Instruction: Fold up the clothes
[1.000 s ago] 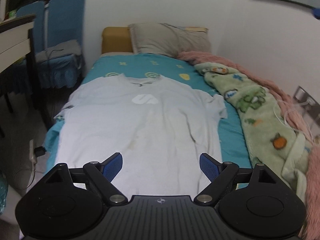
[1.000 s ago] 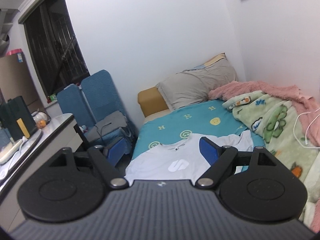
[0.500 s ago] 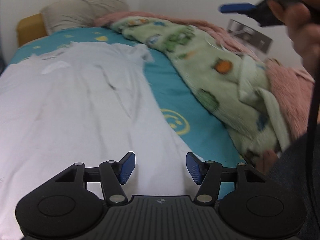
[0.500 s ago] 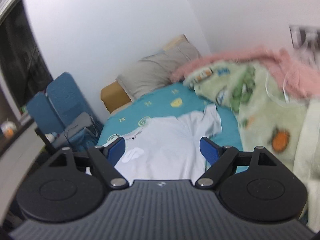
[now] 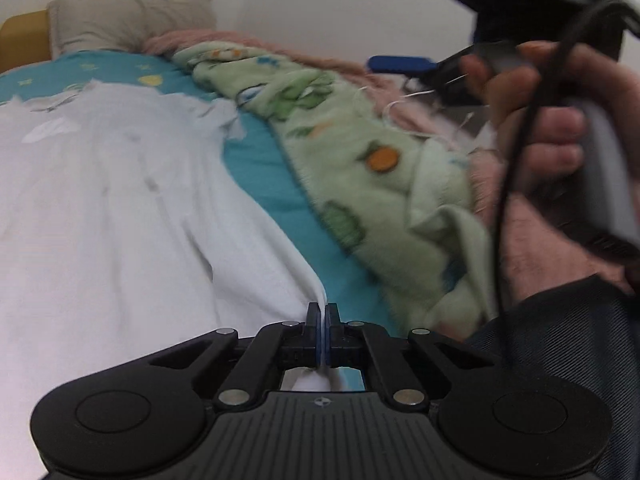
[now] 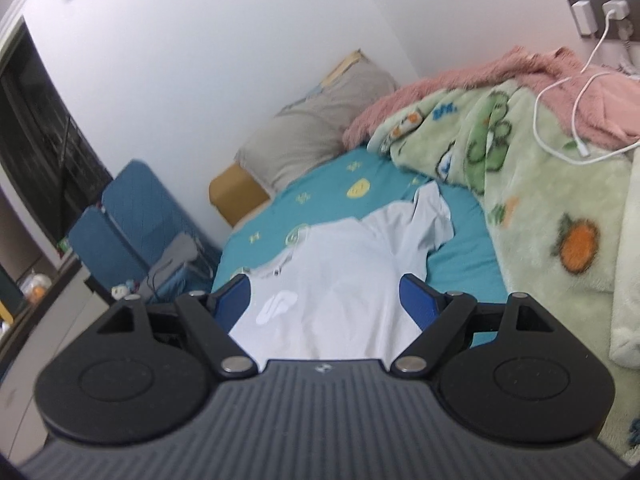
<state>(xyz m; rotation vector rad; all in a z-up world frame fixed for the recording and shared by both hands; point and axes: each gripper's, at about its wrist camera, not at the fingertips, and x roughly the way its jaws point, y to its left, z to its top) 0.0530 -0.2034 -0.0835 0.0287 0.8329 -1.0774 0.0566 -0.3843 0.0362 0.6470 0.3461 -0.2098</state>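
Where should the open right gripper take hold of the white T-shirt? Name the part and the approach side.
Judging by the layout, grip the near hem corner of the white T-shirt opposite the one the left gripper pinches. It lies flat on the teal sheet, so bring the right gripper in low from the foot of the bed.

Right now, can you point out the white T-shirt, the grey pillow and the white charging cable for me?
white T-shirt (image 6: 340,280): right wrist view, on its chest.
grey pillow (image 6: 316,136): right wrist view, on its middle.
white charging cable (image 6: 576,112): right wrist view, on its loop over the pink blanket (image 6: 560,76).
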